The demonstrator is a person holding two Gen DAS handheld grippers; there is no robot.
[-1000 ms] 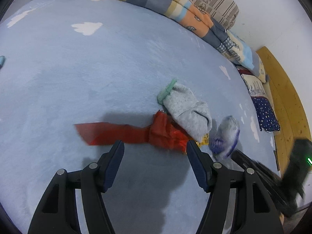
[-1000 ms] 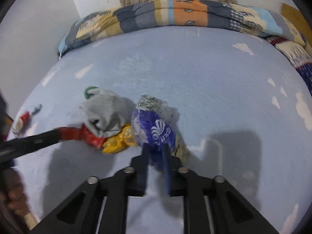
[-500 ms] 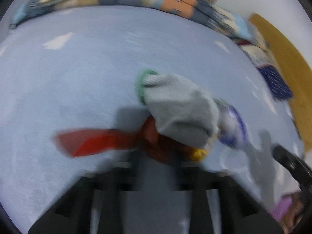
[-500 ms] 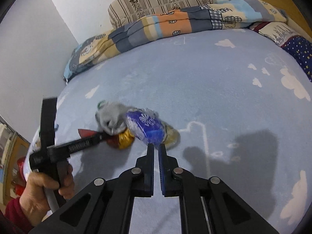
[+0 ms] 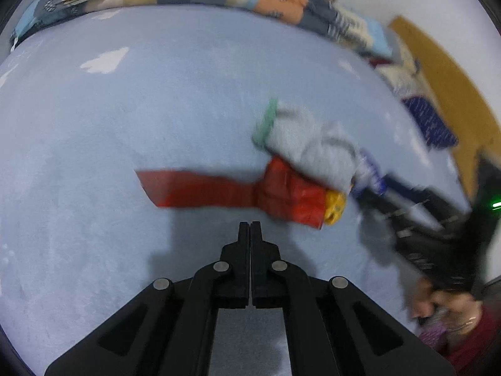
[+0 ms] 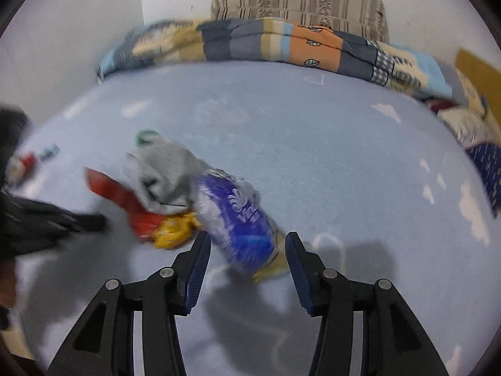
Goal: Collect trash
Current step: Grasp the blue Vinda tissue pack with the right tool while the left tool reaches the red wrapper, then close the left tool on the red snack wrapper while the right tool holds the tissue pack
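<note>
A small heap of litter is found on a light blue bedspread [image 6: 313, 163] printed with white clouds. No container is seen in either view, so nothing is held in one. In the heap, a blue and silver snack packet [image 6: 241, 219] is recorded nearest the right gripper [image 6: 247, 250]; white lettering is printed on its blue face, but it is blurred and cannot be read with confidence. A yellow wrapper [image 6: 173, 230] is pressed against the packet's left side, a red wrapper [image 5: 291, 194] with a long flat tail [image 5: 194, 188] is laid beside that, and a grey sock with a green cuff [image 5: 310, 147] is draped over the top of both. The right gripper's jaws have just been opening and are now released: the near end of the blue packet is placed between the blue pads [image 6: 197, 269], but a gap is visible on each side and no pad is seen pressing on it. The left gripper [image 5: 250, 228] is clenched, its fingers shut flat against each other with nothing between them, and it is held just short of the red wrapper without touching it. A patchwork quilt [image 6: 281, 47] and a striped pillow [image 6: 297, 3] are noted along the far edge of the bed. A further small red and white scrap [image 6: 22, 163] is noted near the left edge of the bed, well apart from the heap.
</note>
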